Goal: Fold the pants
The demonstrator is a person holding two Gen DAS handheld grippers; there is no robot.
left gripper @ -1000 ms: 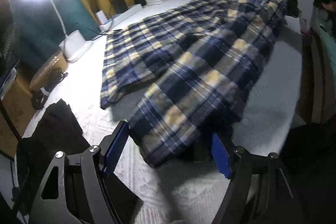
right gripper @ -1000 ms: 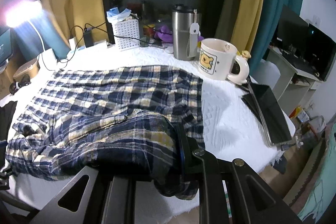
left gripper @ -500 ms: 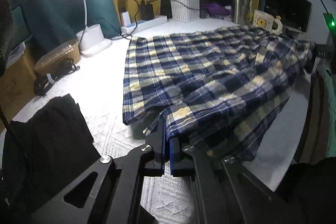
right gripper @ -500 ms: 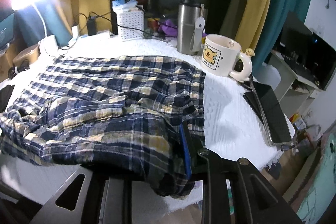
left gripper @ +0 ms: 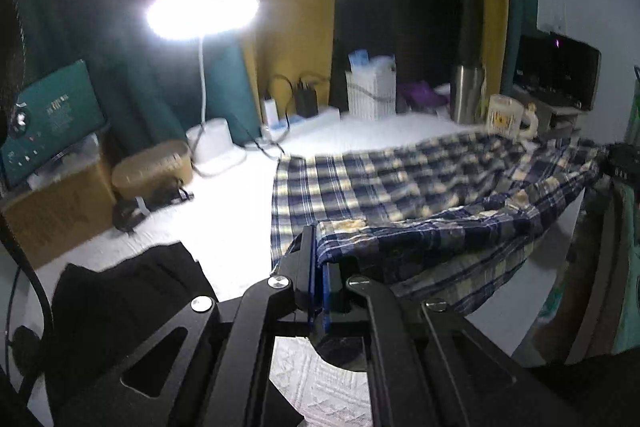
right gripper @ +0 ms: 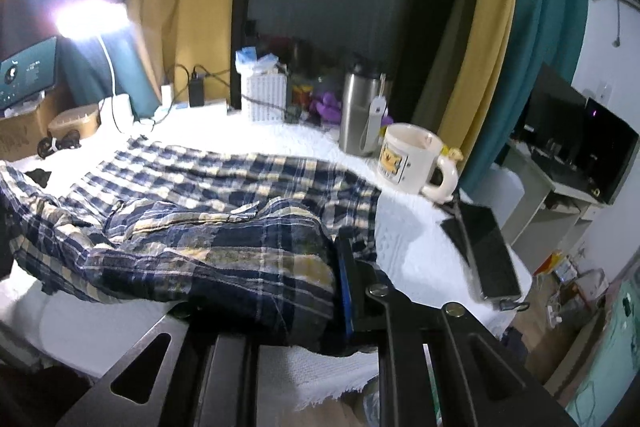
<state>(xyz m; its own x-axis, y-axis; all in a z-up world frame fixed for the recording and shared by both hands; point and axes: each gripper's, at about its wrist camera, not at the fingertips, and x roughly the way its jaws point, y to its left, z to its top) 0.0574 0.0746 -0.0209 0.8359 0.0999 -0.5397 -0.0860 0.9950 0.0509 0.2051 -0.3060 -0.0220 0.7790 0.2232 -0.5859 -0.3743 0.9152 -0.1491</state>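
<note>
Blue, white and yellow plaid pants (left gripper: 400, 179) lie spread across a white textured table cover (left gripper: 240, 211). My left gripper (left gripper: 318, 243) is shut on the hem of the near leg and holds it up off the cover, so the cloth hangs taut toward the right. In the right wrist view the waist end of the pants (right gripper: 224, 259) is bunched over my right gripper (right gripper: 326, 267). Its jaws are closing with the cloth pinched between them. The left finger is hidden under the fabric; only the blue-padded right finger (right gripper: 345, 279) shows.
A lit desk lamp (left gripper: 202, 13), a white basket (right gripper: 266, 99), a steel tumbler (right gripper: 360, 115) and a cream mug (right gripper: 416, 159) stand along the back. A dark tablet (right gripper: 490, 251) lies at the right table edge. A black garment (left gripper: 120, 291) lies at the near left.
My left gripper went from open around the leg hem to shut on it and rose, lifting the leg. The right gripper moved a little, with the waist cloth still in it.
</note>
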